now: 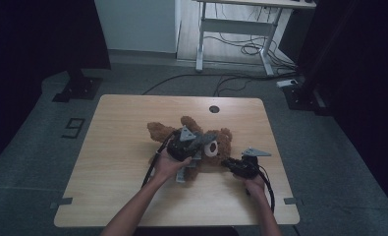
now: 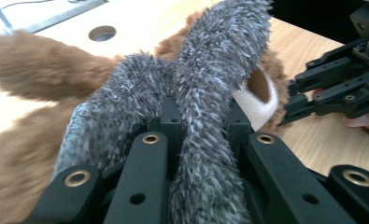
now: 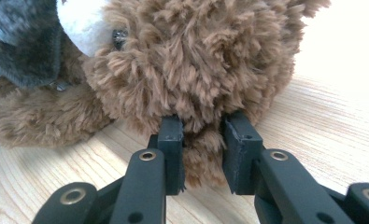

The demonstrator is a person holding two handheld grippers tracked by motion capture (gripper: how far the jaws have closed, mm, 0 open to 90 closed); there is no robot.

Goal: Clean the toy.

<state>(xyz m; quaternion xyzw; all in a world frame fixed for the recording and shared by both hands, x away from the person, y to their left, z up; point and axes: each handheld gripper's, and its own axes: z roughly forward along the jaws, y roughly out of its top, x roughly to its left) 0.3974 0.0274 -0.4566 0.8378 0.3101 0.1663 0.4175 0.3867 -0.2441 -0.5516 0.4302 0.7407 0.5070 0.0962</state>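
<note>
A brown teddy bear [image 1: 162,130] lies near the middle of the wooden table [image 1: 123,182]. A grey fuzzy cloth [image 1: 208,137] lies across it. In the left gripper view, my left gripper [image 2: 203,116] is shut on a strip of the grey fuzzy cloth [image 2: 210,74], which runs up over the bear [image 2: 28,70]. My left gripper [image 1: 201,142] sits over the bear's body in the high view. My right gripper [image 3: 203,135] is shut on a tuft of the bear's brown fur [image 3: 196,56] low on its head. Seen from above, my right gripper [image 1: 227,162] is at the bear's right side.
The table has a round cable hole [image 1: 214,108] near its far edge. Beyond it on the floor stand a white desk frame [image 1: 200,44], loose cables [image 1: 250,49] and dark stand bases [image 1: 78,88]. Bare tabletop lies to the left and front.
</note>
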